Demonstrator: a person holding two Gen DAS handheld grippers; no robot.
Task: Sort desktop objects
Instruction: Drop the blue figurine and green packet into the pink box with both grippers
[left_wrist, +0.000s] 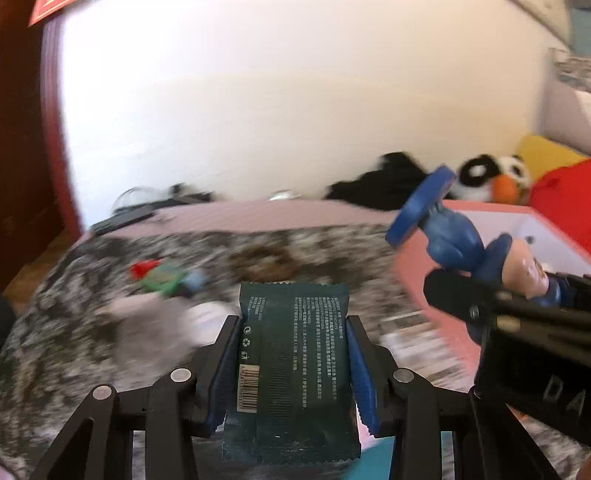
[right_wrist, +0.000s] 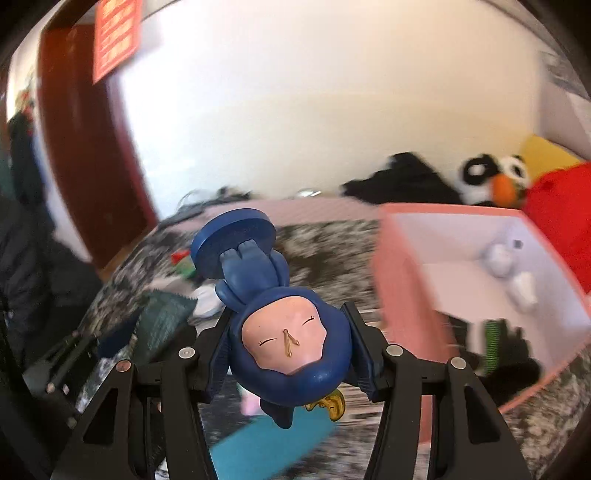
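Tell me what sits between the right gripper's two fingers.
The blue figurine, head clamped between the right gripper's fingers, round base pointing away toward the patterned cloth. The right wrist view shows it best; the left wrist view shows it from the side.

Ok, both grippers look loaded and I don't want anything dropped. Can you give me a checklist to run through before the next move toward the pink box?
1. Left gripper grip on the dark green sachet: ok, clamped between both pads.
2. Right gripper grip on the blue figurine: ok, held by the head, base pointing away.
3. Pink box open to receive: ok, no lid on it.
4. Free space inside: ok, bare white floor beside the white items.
5. Clearance between the grippers: cannot tell; they are close together.
6. Picture sharpness: not ok, motion blur.
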